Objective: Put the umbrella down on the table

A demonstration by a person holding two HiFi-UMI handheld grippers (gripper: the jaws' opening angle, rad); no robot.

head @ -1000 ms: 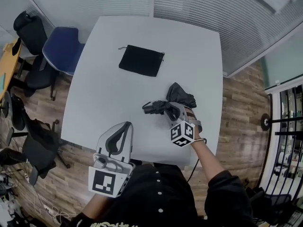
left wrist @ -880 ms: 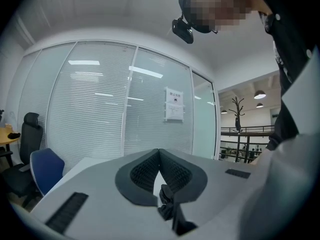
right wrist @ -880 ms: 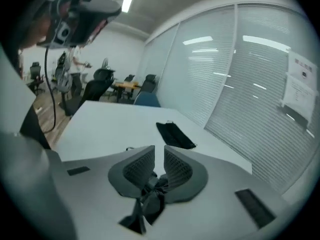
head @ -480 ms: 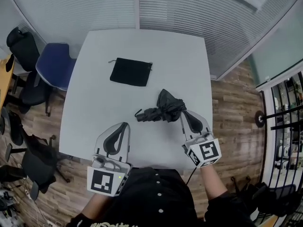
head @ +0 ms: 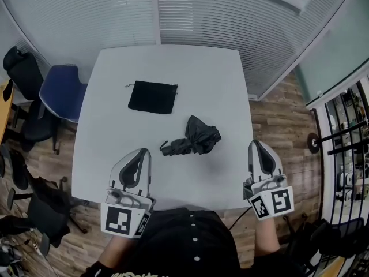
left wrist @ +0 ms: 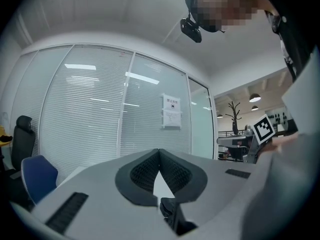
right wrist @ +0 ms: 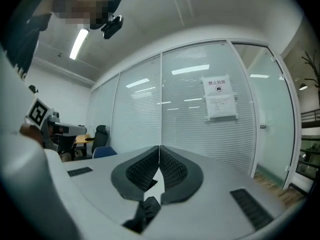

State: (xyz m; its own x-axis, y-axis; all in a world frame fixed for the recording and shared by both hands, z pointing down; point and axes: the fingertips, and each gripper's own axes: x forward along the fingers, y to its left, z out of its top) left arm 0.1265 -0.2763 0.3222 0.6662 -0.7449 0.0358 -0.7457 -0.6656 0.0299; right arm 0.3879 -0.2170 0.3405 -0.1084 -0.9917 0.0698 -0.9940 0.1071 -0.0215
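Umbrella (head: 196, 137) flat on the surface (head: 109, 85) already, left gripper (head: 141, 154) and right gripper (head: 258, 148) with fingers pressed together on nothing, so just hold clear, no nudging.

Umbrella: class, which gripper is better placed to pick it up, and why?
Probably left: the left gripper hangs over the table, near the handle end of the umbrella; the right gripper is past the table's edge.

A white table (head: 98, 131) fills the middle of the head view. Along the top run glass walls (head: 104, 16) with white blinds. A wood-plank floor (head: 277, 126) shows at right. At the left edge stand a blue chair (head: 60, 91) and a black chair (head: 20, 68).
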